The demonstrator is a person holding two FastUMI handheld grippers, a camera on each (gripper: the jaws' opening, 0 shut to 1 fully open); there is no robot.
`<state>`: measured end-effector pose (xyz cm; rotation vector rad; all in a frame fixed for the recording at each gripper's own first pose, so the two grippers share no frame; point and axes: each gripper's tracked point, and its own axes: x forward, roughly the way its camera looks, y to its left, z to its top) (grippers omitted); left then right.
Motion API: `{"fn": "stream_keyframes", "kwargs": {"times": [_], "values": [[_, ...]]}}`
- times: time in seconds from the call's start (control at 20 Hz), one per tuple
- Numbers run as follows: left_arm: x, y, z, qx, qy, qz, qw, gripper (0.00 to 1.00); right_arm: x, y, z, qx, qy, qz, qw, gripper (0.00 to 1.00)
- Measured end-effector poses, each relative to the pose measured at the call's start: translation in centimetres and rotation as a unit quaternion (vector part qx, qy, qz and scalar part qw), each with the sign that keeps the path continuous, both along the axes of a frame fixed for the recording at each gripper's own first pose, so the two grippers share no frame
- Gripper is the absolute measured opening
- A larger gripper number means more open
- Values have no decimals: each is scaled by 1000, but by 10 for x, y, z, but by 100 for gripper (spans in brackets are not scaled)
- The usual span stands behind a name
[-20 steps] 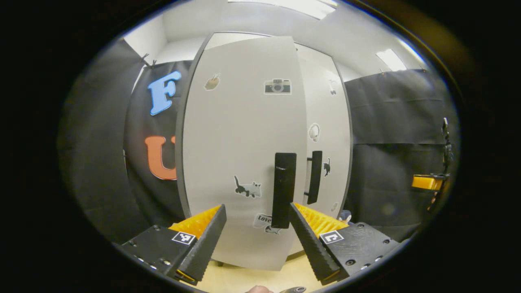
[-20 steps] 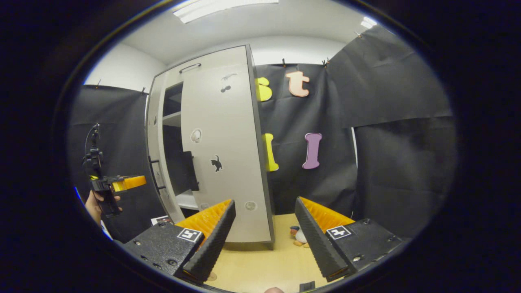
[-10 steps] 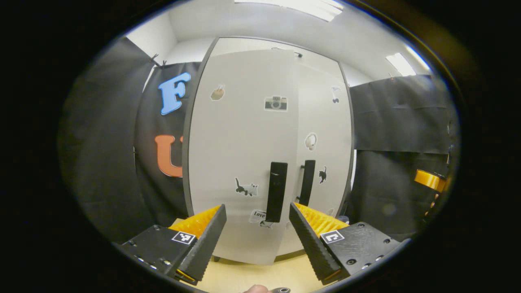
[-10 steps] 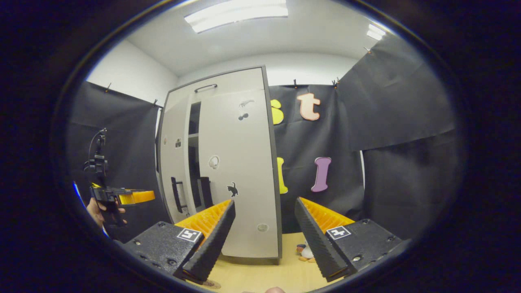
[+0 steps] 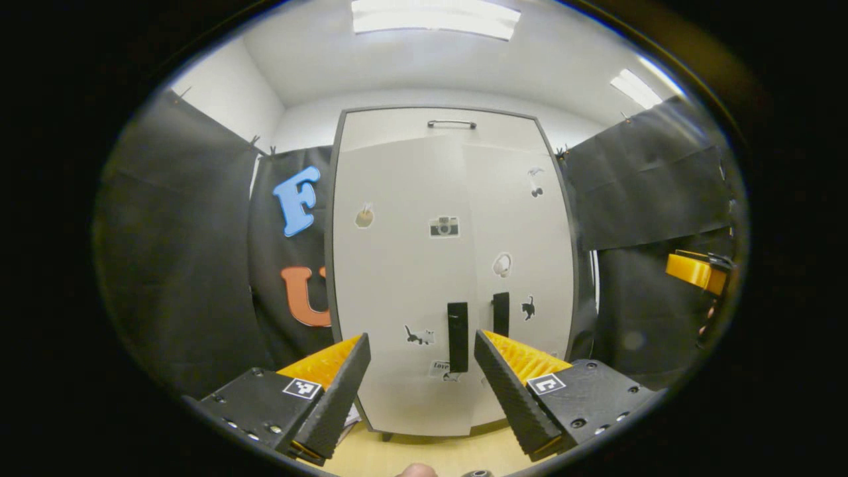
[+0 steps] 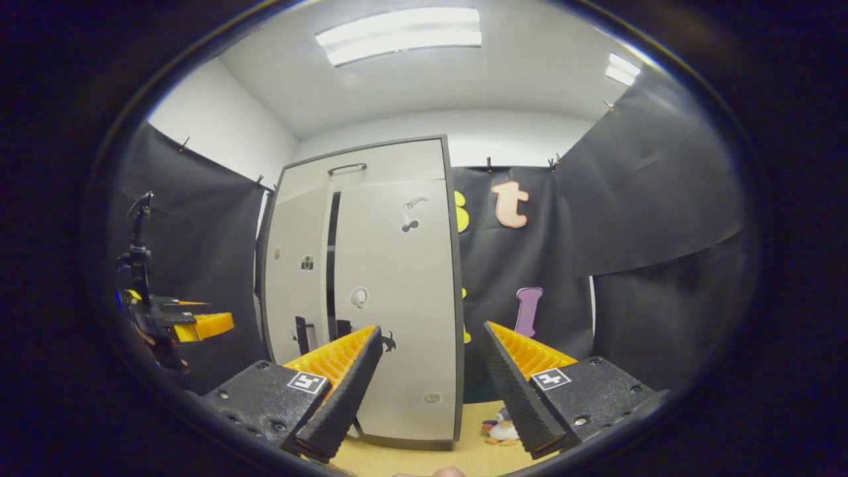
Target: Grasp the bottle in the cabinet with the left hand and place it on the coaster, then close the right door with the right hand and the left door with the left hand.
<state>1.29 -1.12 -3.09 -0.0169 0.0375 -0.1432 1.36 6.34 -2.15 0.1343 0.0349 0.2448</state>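
cabinet: tall light-grey cabinet (image 5: 450, 278) with dark frame – 2 doors
left door (image 5: 401, 285): nearly shut, dark slit visible in right gripper view
right door (image 6: 394, 305): closed
handles: 2 black vertical bars (image 5: 458, 334)
left gripper (image 5: 422, 384): fingers spread wide – holds nothing, clear of doors
right gripper (image 6: 430, 387): same, spread, empty
stuffed toy: 1 small penguin (image 6: 500, 427) on floor
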Motion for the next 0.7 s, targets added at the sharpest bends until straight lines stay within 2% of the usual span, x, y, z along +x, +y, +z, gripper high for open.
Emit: {"fn": "stream_keyframes", "kwargs": {"times": [0.05, 0.15, 0.2, 0.35, 0.4, 0.5, 0.55, 0.6, 0.65, 0.7], "values": [[-3, 3, 8, -1, -7, 6, 1000, 97, 1, 1, 6, 1, -5, 1, 1000, 92], [-8, 17, 26, -1, -23, 31, 999, 97, 2, 2, 14, -4, -14, 2, 1000, 92], [-11, 27, 35, 2, -36, 46, 998, 97, 5, 1, 17, -9, -16, -4, 1000, 97], [-16, 43, 47, -6, -45, 72, 996, 97, 10, -4, 17, -26, -20, -23, 999, 97], [-20, 47, 51, -13, -47, 76, 996, 97, 10, -3, 20, -27, -21, -21, 999, 92], [-25, 59, 61, -23, -51, 89, 994, 97, 12, -1, 28, -25, -25, -17, 999, 97], [-27, 64, 65, -25, -52, 96, 994, 97, 13, -1, 33, -23, -27, -16, 999, 92], [-29, 68, 69, -24, -56, 101, 993, 97, 15, -1, 37, -22, -28, -15, 999, 97], [-30, 72, 76, -21, -60, 106, 992, 100, 15, 0, 40, -21, -31, -14, 999, 93], [-33, 74, 80, -16, -65, 107, 992, 96, 15, 2, 45, -22, -34, -11, 999, 98]]}}
